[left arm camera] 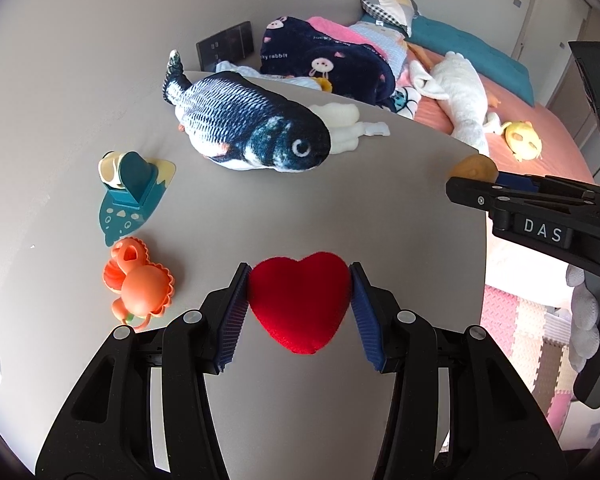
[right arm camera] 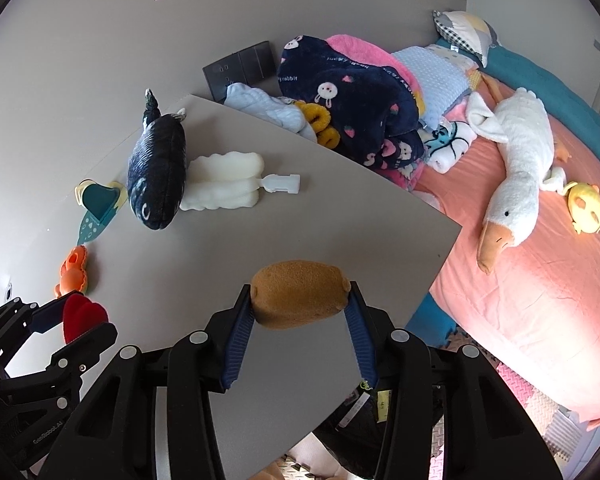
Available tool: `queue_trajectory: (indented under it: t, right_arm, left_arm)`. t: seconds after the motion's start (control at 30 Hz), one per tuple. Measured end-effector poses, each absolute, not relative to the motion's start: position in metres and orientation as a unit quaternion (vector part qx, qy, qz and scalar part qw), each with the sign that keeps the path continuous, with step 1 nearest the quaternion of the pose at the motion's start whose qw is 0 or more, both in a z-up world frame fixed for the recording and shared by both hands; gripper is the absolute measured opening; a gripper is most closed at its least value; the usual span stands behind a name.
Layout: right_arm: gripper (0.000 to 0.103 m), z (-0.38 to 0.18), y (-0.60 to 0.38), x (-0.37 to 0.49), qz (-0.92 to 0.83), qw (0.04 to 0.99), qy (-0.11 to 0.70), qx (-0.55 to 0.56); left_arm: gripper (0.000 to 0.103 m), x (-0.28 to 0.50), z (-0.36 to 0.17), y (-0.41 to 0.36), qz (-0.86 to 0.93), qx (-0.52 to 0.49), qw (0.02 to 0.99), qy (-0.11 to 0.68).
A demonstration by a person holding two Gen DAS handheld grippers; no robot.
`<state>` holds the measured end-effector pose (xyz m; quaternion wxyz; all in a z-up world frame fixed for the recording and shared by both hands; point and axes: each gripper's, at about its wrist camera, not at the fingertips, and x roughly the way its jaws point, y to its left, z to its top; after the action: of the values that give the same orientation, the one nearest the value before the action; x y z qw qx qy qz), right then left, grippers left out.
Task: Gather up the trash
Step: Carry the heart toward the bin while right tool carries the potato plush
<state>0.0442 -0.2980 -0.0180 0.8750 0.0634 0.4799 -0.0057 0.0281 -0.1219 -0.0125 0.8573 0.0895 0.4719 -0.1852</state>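
Note:
My left gripper (left arm camera: 300,278) is shut on a red plush heart (left arm camera: 300,300), held just above the grey table (left arm camera: 260,216). The heart also shows in the right wrist view (right arm camera: 82,316) between the left gripper's fingers. My right gripper (right arm camera: 300,294) is shut on a brown plush potato-shaped toy (right arm camera: 300,292) near the table's right edge. In the left wrist view the brown toy (left arm camera: 474,166) sits at the tip of the right gripper (left arm camera: 464,184).
On the table lie a plush fish (left arm camera: 252,132), a white foam brush (right arm camera: 228,180), a teal holder (left arm camera: 132,188) and an orange crab toy (left arm camera: 140,284). A bed (right arm camera: 520,300) to the right holds blankets (right arm camera: 352,92), a white goose plush (right arm camera: 512,184) and a yellow toy (right arm camera: 586,208).

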Motion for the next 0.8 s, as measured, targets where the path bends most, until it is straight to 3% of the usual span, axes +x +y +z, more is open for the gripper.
queue_trajectory:
  t: [0.8]
  right_arm:
    - [0.047, 0.011, -0.325, -0.041, -0.017, 0.884, 0.460, 0.075]
  left_arm:
    - [0.049, -0.030, 0.002, -0.163, -0.223, 0.107, 0.856, 0.453]
